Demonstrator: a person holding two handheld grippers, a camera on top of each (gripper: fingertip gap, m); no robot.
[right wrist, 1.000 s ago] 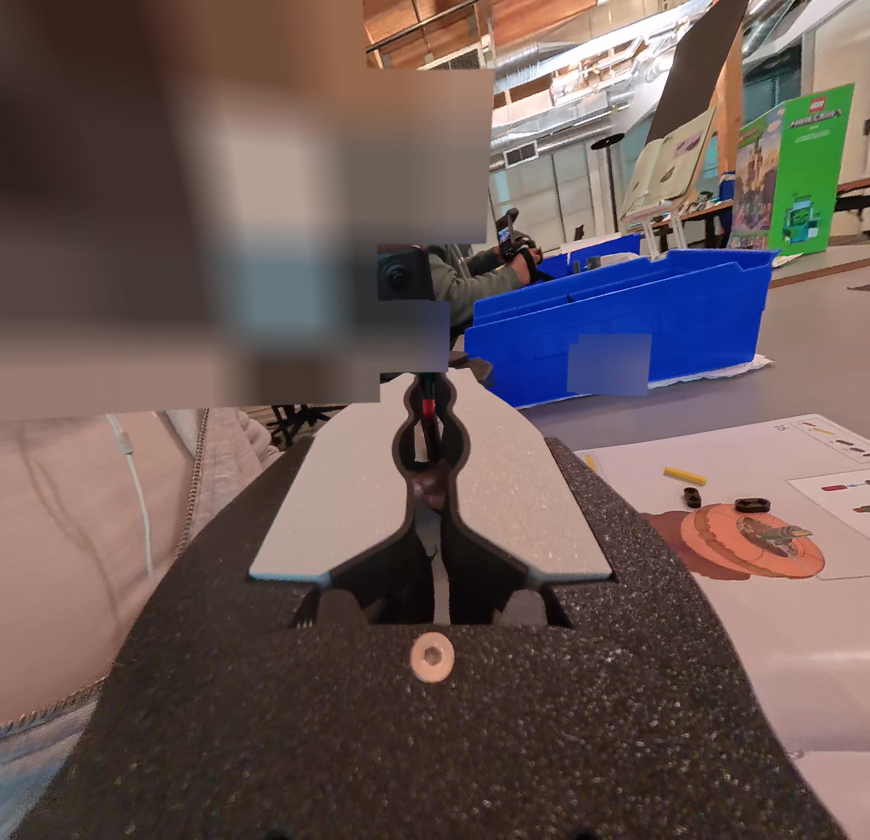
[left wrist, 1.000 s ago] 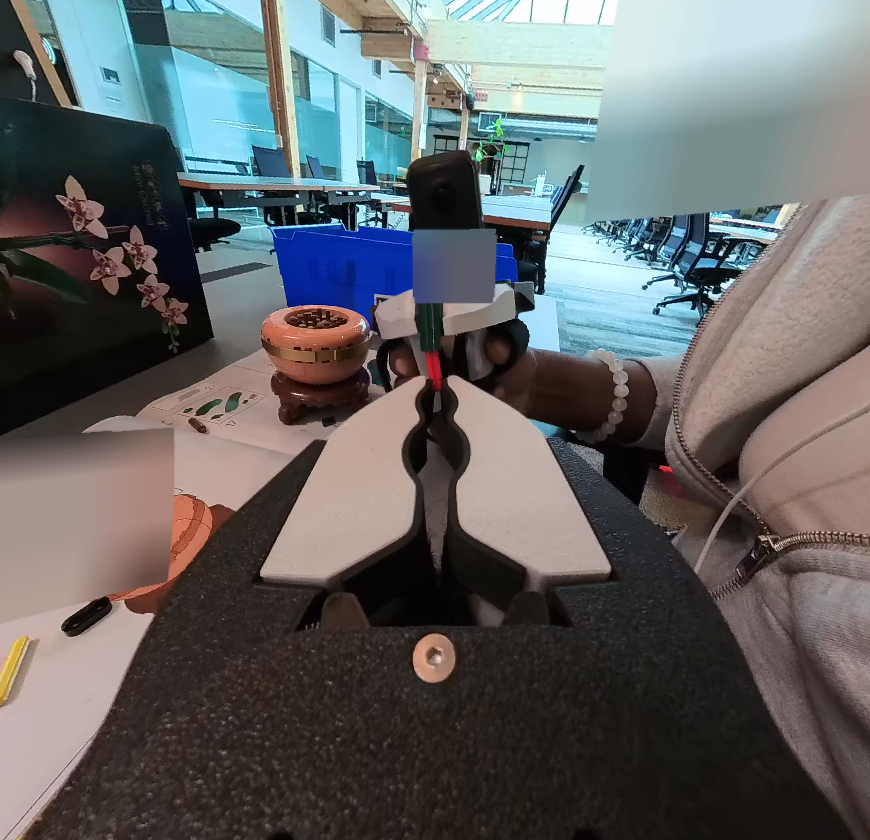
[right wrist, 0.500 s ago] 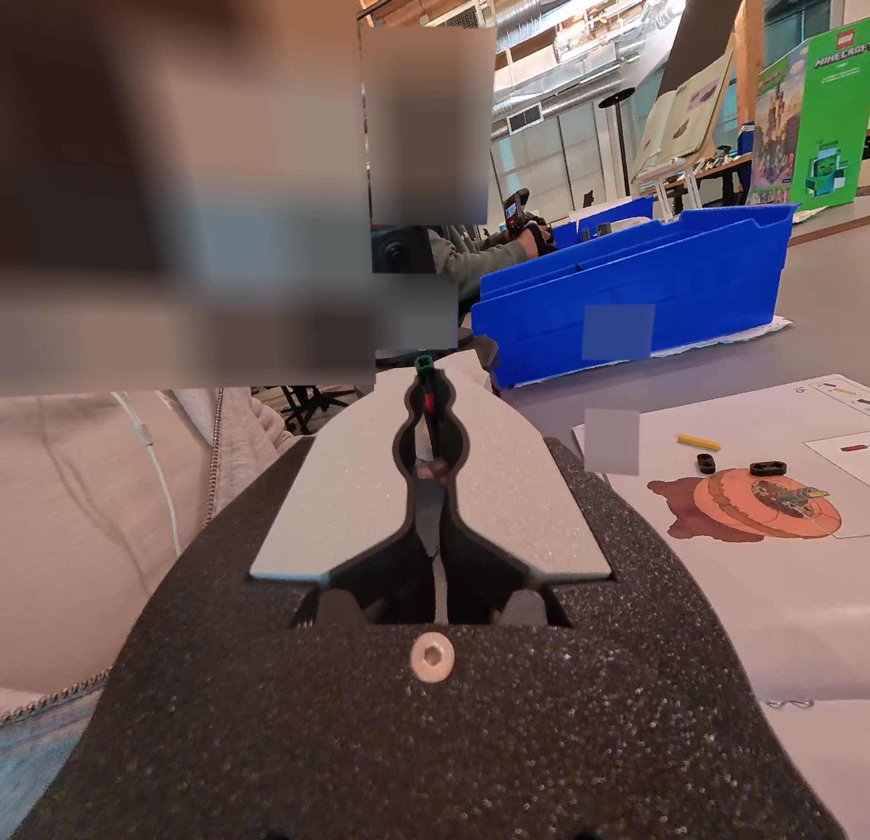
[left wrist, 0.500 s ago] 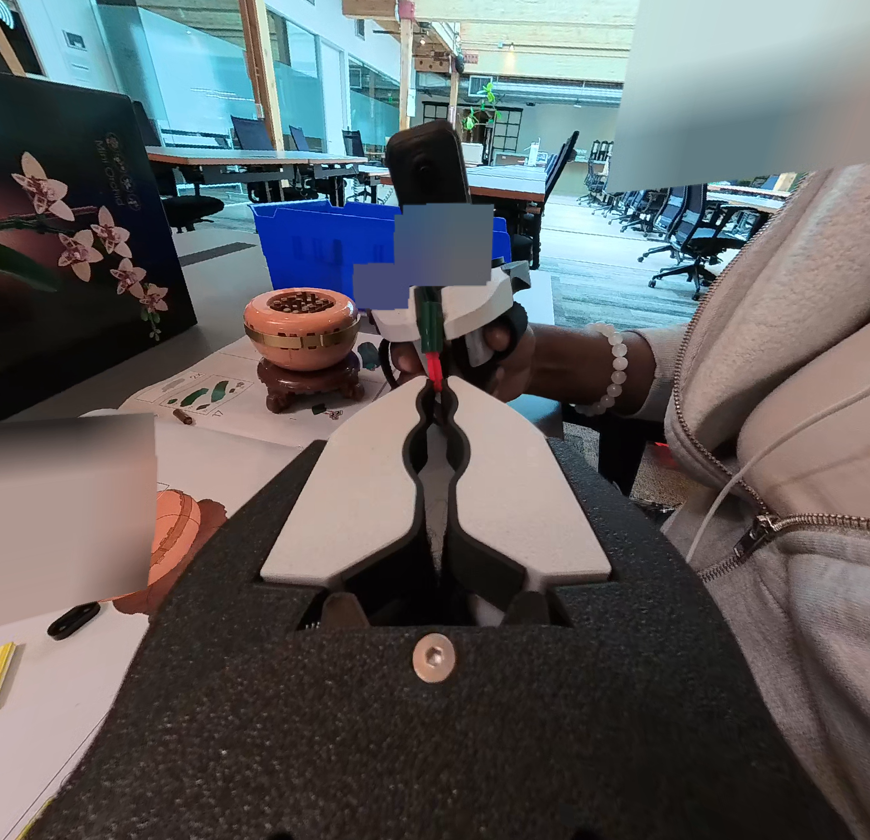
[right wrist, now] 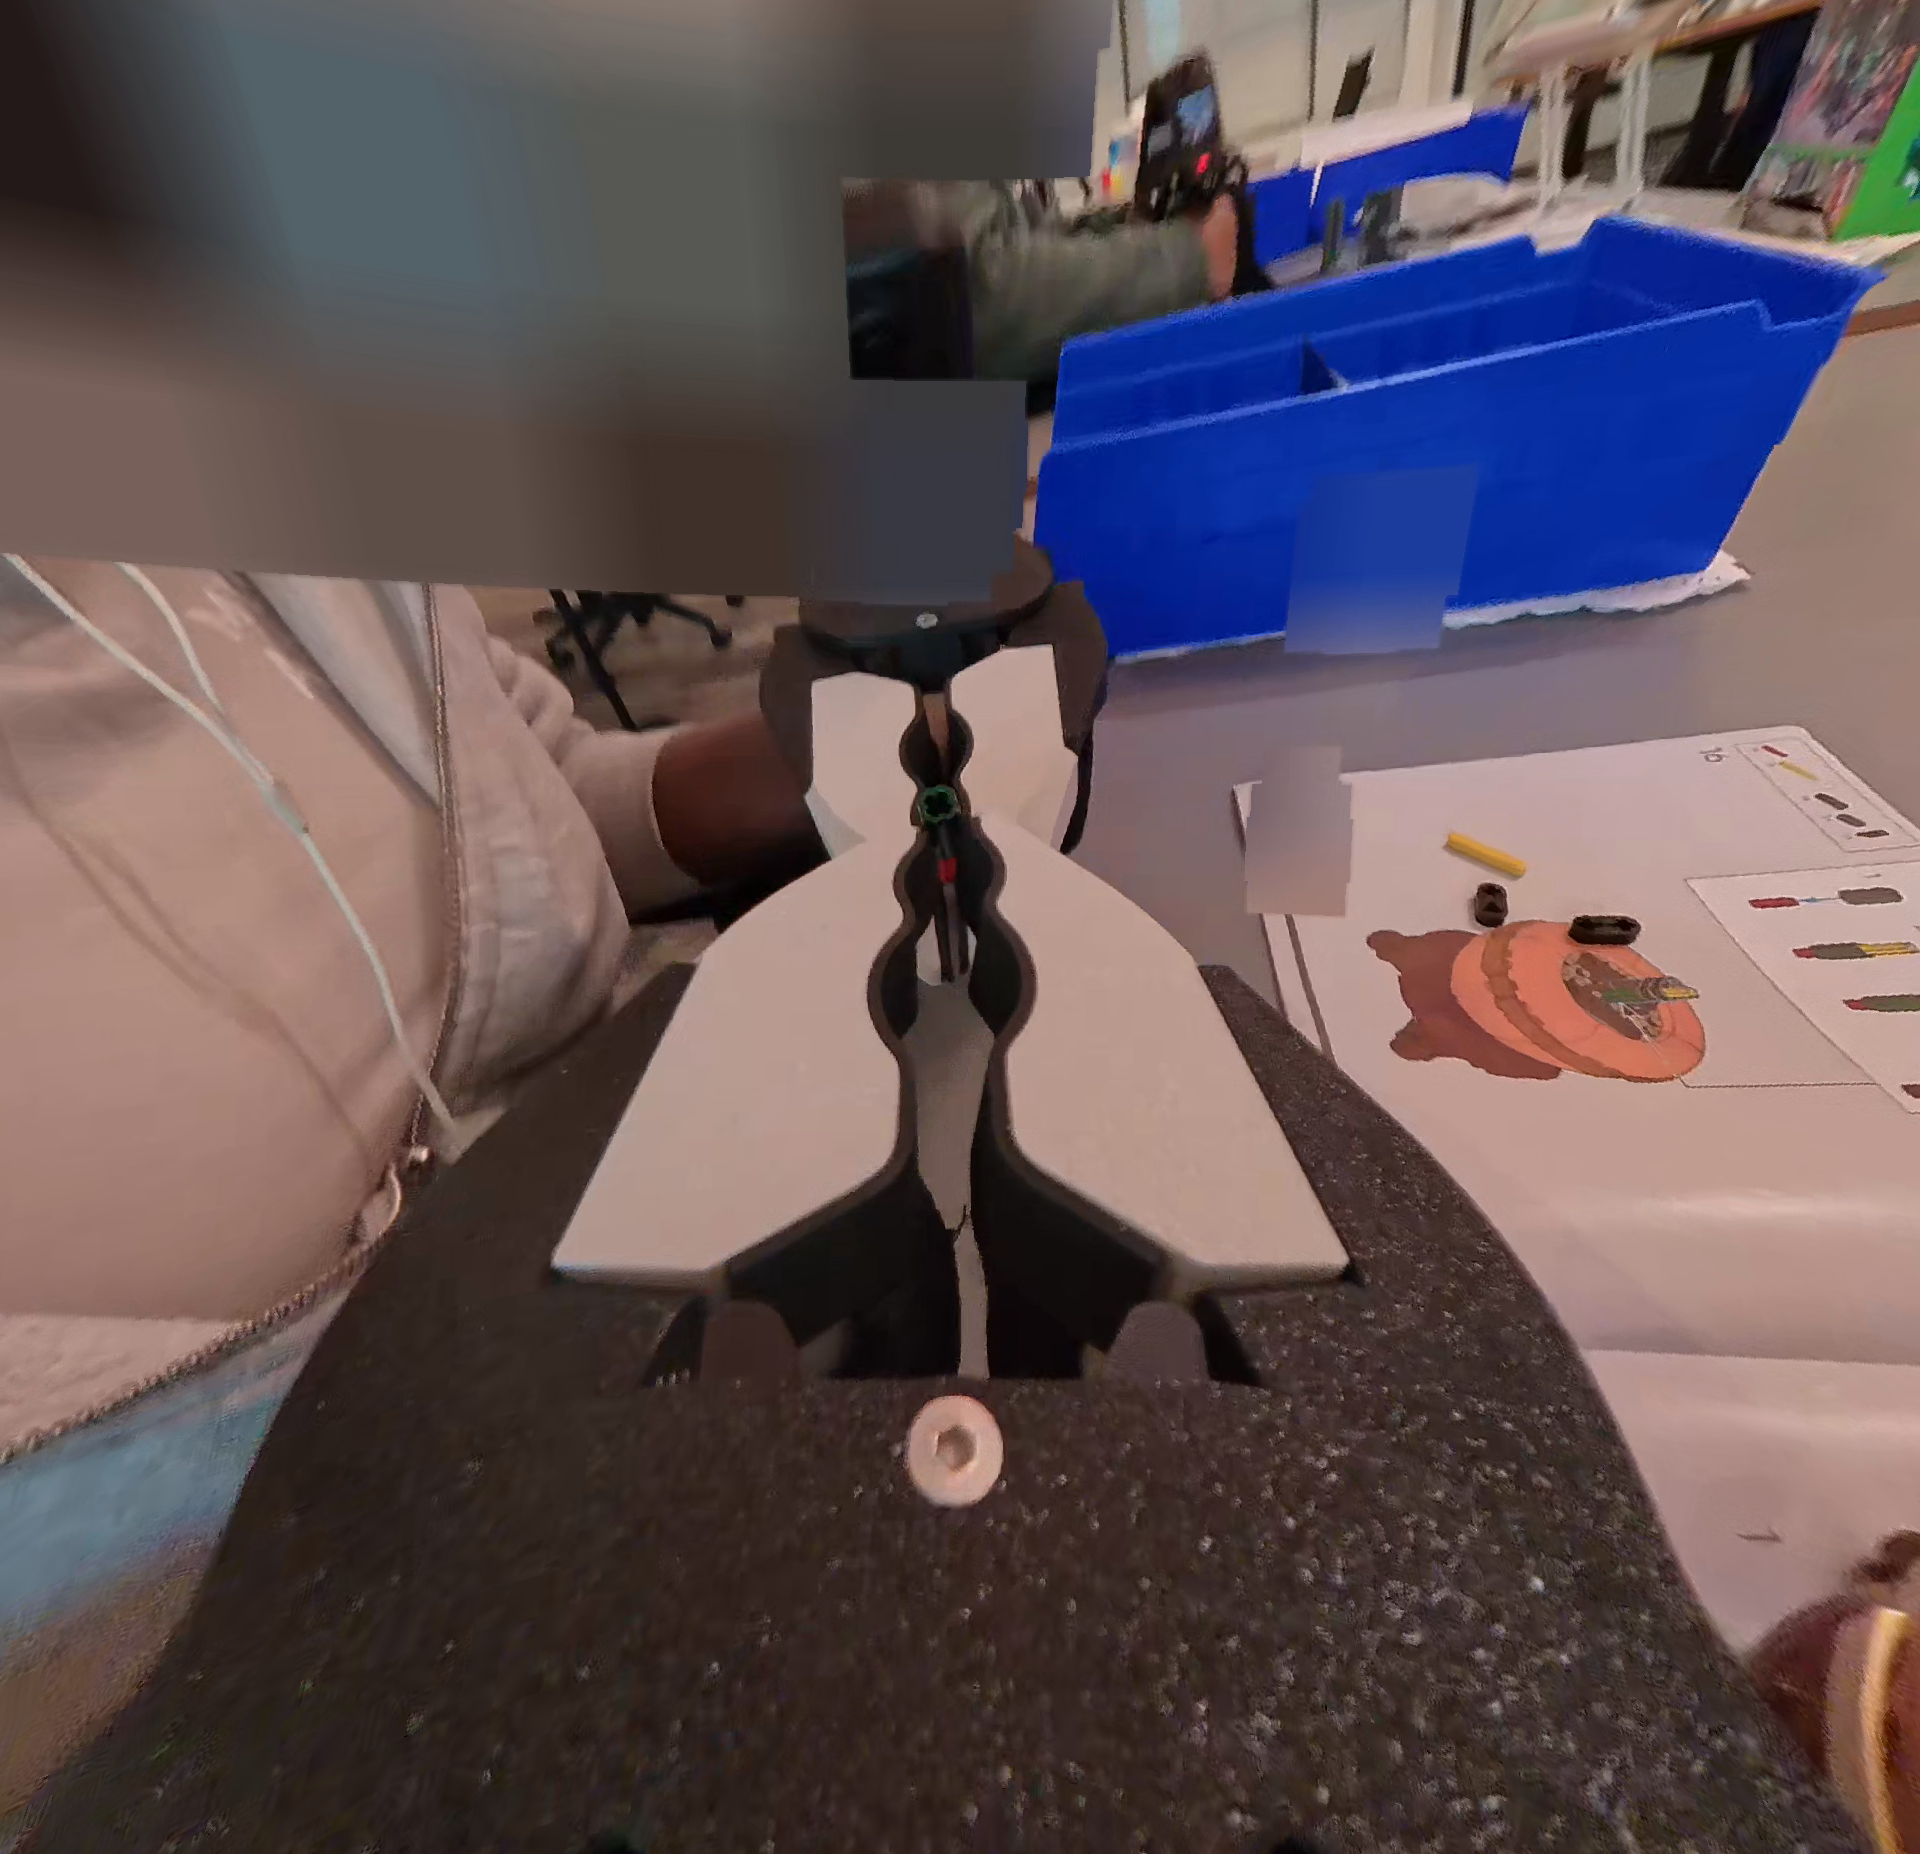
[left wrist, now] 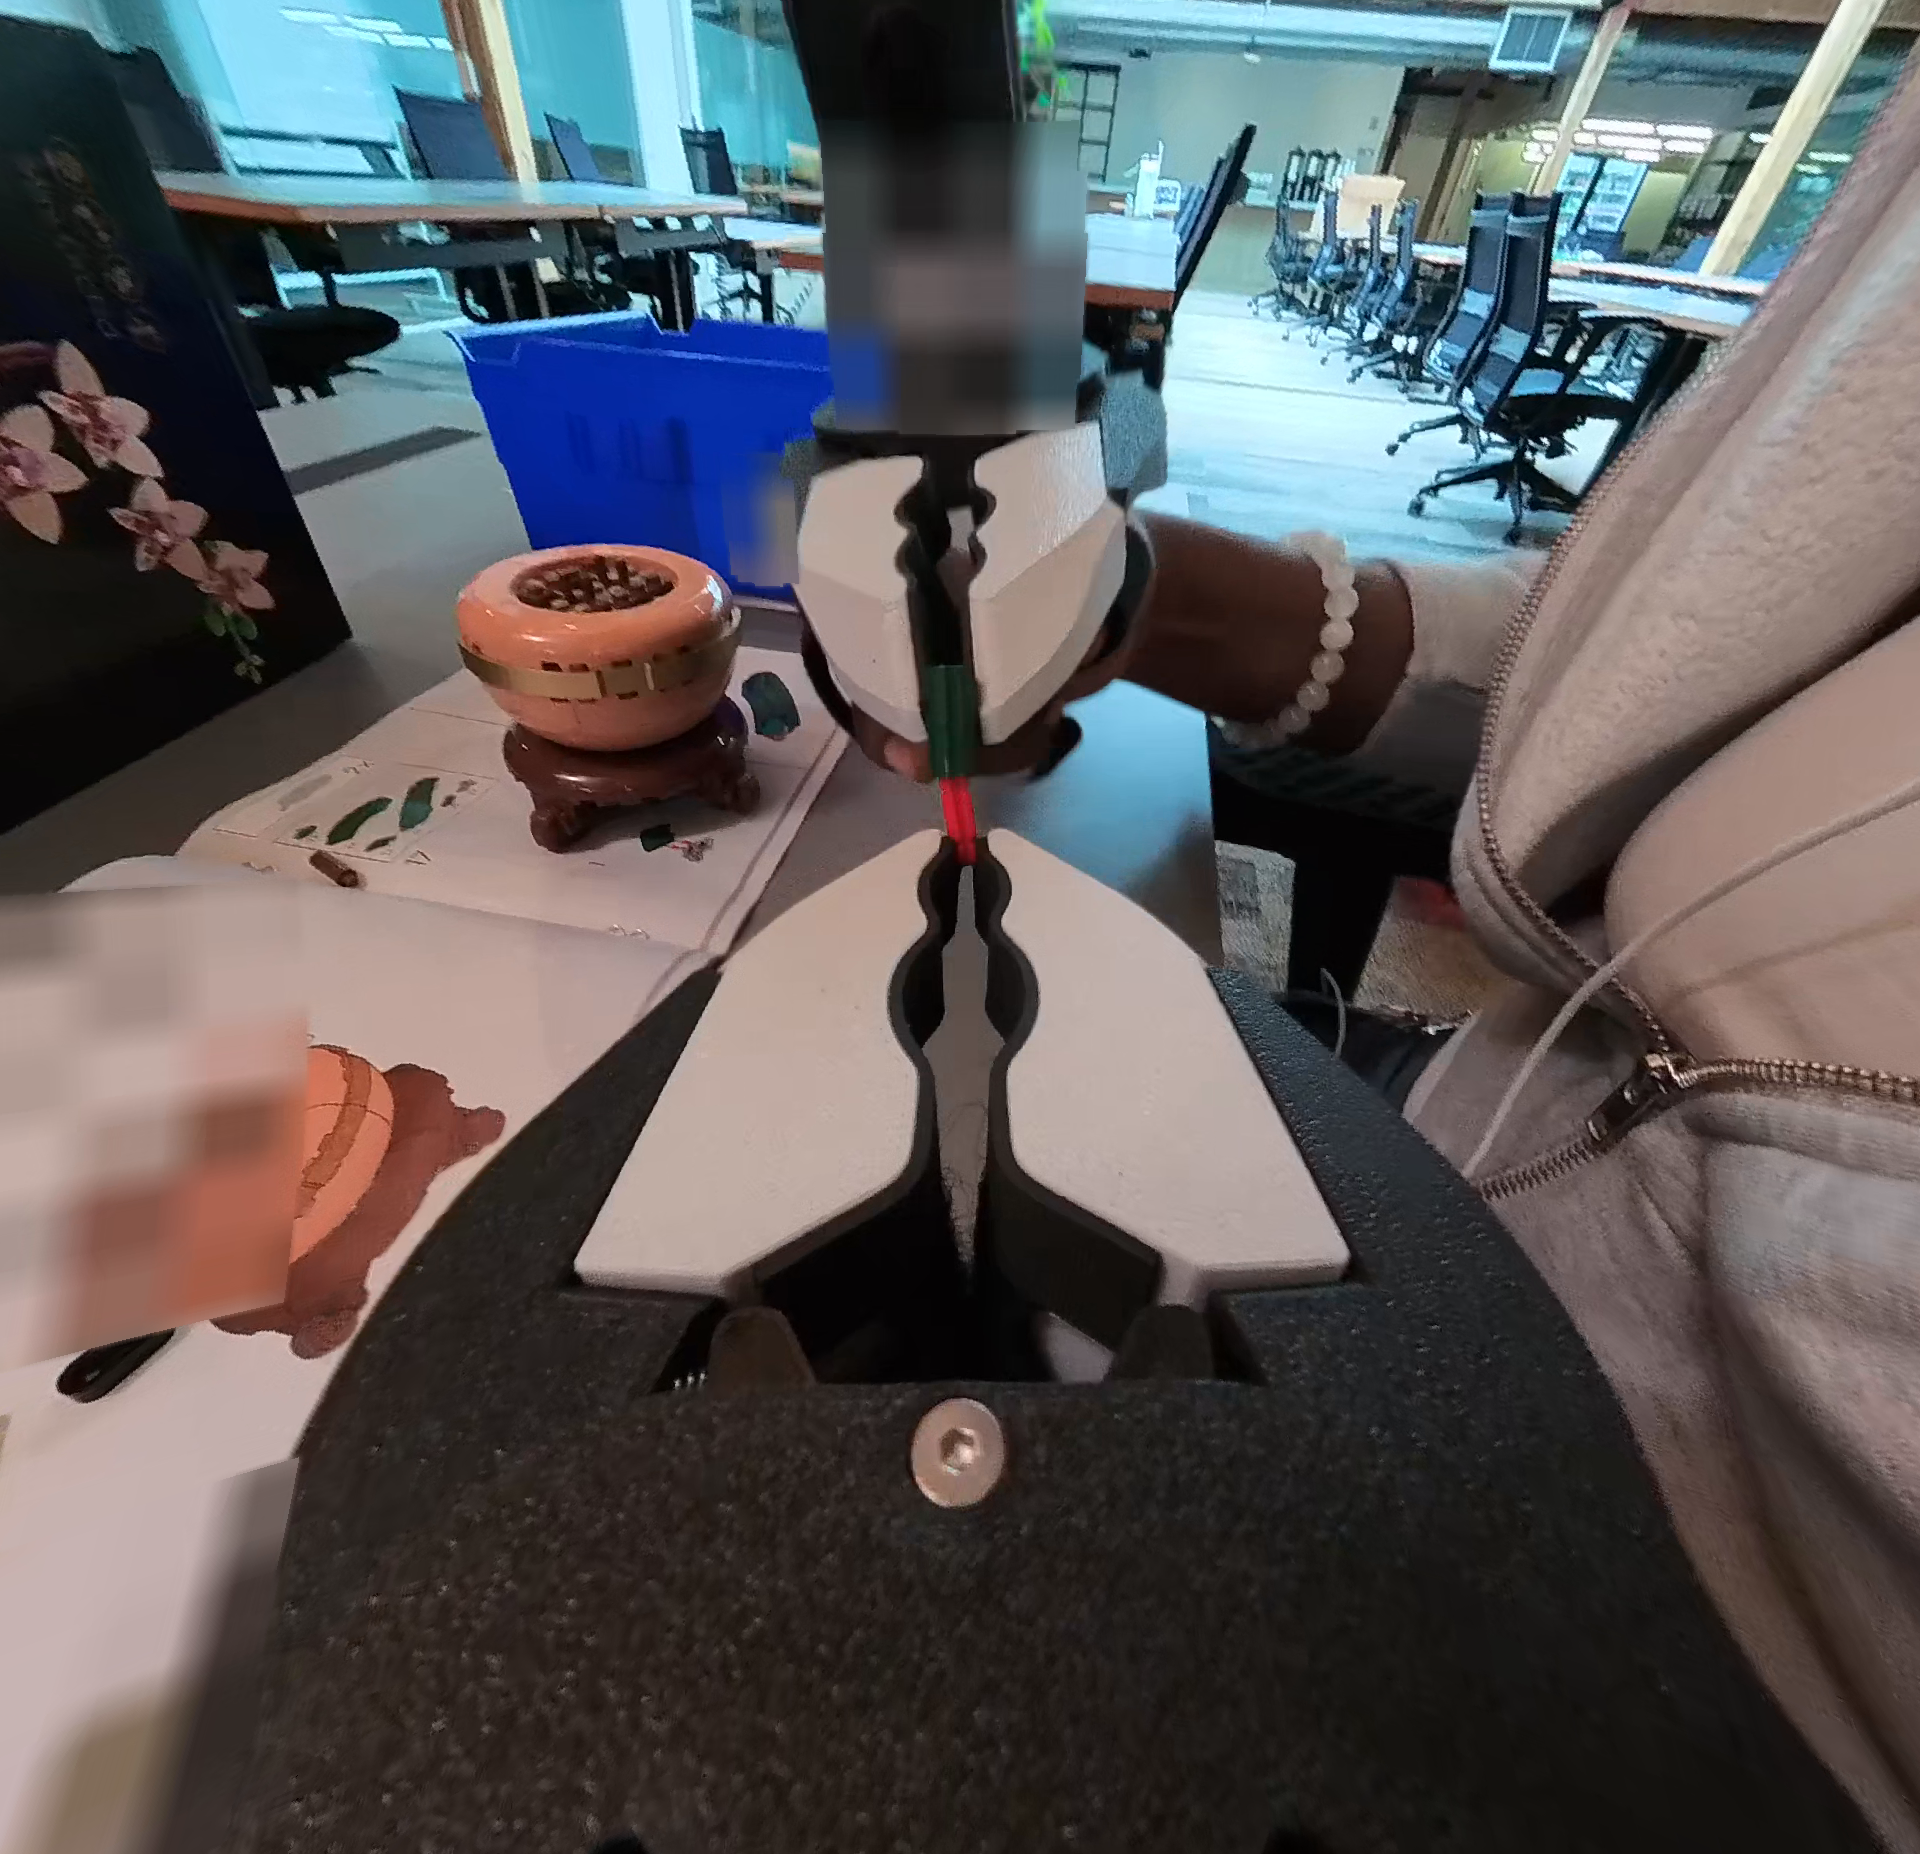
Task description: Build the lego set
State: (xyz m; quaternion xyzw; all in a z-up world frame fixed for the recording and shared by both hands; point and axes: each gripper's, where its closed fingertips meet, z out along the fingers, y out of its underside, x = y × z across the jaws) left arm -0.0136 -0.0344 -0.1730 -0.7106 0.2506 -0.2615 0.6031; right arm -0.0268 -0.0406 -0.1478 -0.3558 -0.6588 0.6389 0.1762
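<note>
My left gripper point(left wrist: 961, 850) is shut on the end of a thin red axle point(left wrist: 956, 807). The axle runs into a dark green sleeve point(left wrist: 951, 713), which my right gripper point(left wrist: 951, 739) holds facing the left one, tip to tip, above the table's edge. In the right wrist view my right gripper point(right wrist: 940, 836) is shut on the green sleeve point(right wrist: 937, 802), seen end-on, with a bit of red point(right wrist: 945, 872) in the gap. The left gripper's white fingers point(right wrist: 1023, 724) show just beyond. A peach pot on a brown stand point(left wrist: 597, 661) sits on the open instruction booklet point(left wrist: 468, 931).
A blue bin point(left wrist: 623, 433) stands behind the pot, and a dark box with orchid pictures point(left wrist: 125, 454) at the left. On the booklet point(right wrist: 1558, 1202) lie a yellow axle point(right wrist: 1484, 854) and two small black pieces point(right wrist: 1605, 928). A person in a grey hoodie point(left wrist: 1662, 765) sits close by. Left and right tips are no more than a few centimetres apart.
Both grippers stay shut on the joined red and green rod. The right gripper now looks nearer and larger to the left one. The right wrist view has tipped down toward the table.
</note>
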